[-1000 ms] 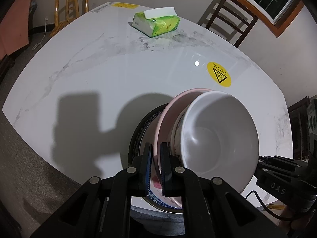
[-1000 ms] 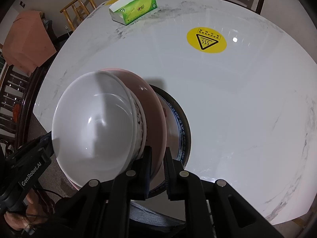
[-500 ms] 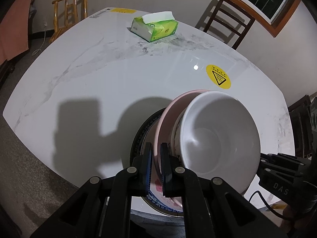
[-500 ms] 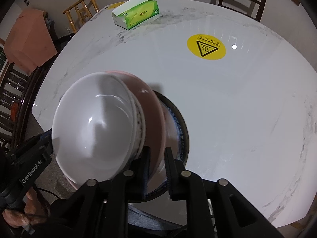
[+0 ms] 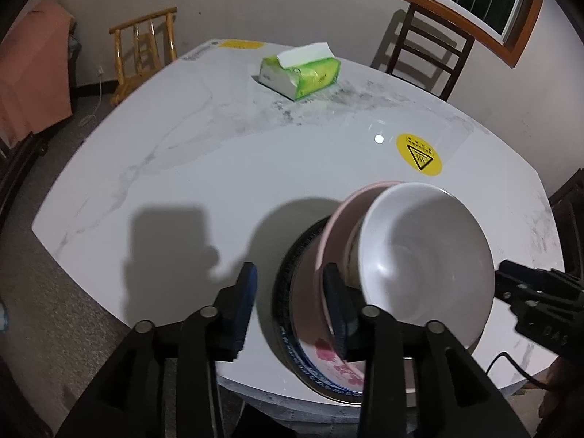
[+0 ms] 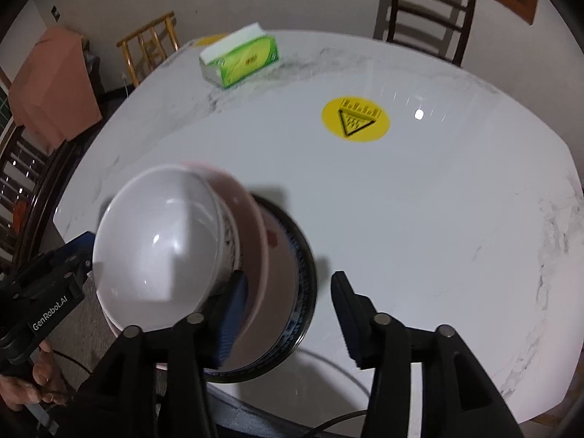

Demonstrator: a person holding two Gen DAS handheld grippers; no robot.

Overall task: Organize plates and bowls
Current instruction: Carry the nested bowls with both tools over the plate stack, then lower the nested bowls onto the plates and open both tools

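A stack sits at the near edge of the white marble table (image 5: 219, 168): a white bowl (image 5: 427, 259) in a pink bowl (image 5: 339, 230) on a blue-rimmed floral plate (image 5: 317, 361). The same stack shows in the right wrist view: white bowl (image 6: 160, 244), pink bowl (image 6: 248, 204), plate (image 6: 303, 281). My left gripper (image 5: 290, 304) is open, its jaws on either side of the stack's left rim. My right gripper (image 6: 288, 319) is open, its jaws on either side of the stack's right rim. Neither grips anything.
A green tissue box (image 5: 299, 71) lies at the table's far side, also seen in the right wrist view (image 6: 241, 60). A yellow warning sticker (image 5: 419, 153) is on the table. Wooden chairs (image 5: 427, 51) stand around it.
Both grippers were shut on the stack's rims and have opened. The stack now rests on the table, and both cameras have pulled back and tilted up slightly.
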